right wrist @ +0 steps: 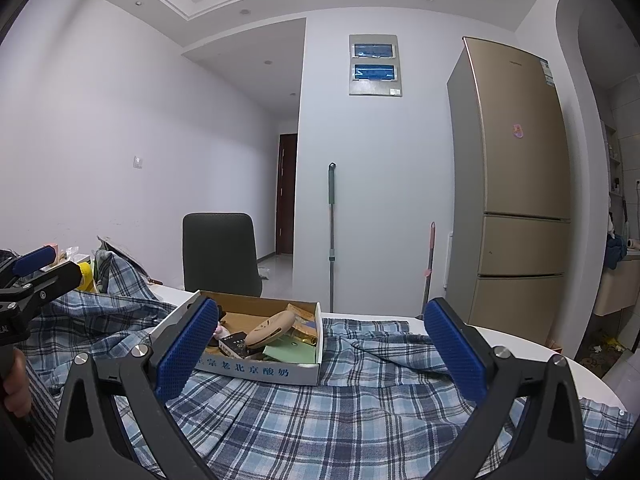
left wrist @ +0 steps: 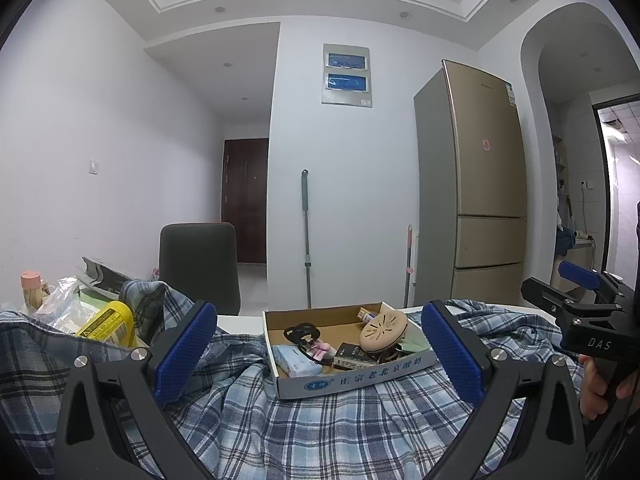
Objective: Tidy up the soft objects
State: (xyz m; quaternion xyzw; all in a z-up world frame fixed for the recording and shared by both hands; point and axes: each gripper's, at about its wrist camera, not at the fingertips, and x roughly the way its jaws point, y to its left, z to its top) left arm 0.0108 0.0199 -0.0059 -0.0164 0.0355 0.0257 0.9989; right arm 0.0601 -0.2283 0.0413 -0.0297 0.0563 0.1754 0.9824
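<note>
- The room has pale walls, a tall gold fridge [right wrist: 520,184] with a smooth shiny door at 2 o'clock, and a dark door [left wrist: 246,200] far back down a hall.
- A grey mop pole [right wrist: 331,236] leans on the wall at 12 o'clock, and a dark soft-backed chair [right wrist: 220,254] stands behind the table.
- The white round table [right wrist: 560,364] is mostly covered by a blue and white checked cloth [right wrist: 320,412]. The cloth is soft, wrinkled and bunched up at 10 o'clock.
- A flat cardboard box [left wrist: 352,378] sits on top of the cloth, right in the middle. Inside it are a round tan disc with little holes [left wrist: 383,330], a small dark box and a pale blue packet.
- A yellow can [left wrist: 110,322] and crinkly clear plastic lie at 9 o'clock in the left view.
- The left gripper [left wrist: 320,354] has its bumpy blue pads spread wide above the cloth, holding nothing.
- The right gripper [right wrist: 320,354] is spread wide too, empty, over the cloth.
- A hand [left wrist: 600,392] holds the right gripper's black handle.
</note>
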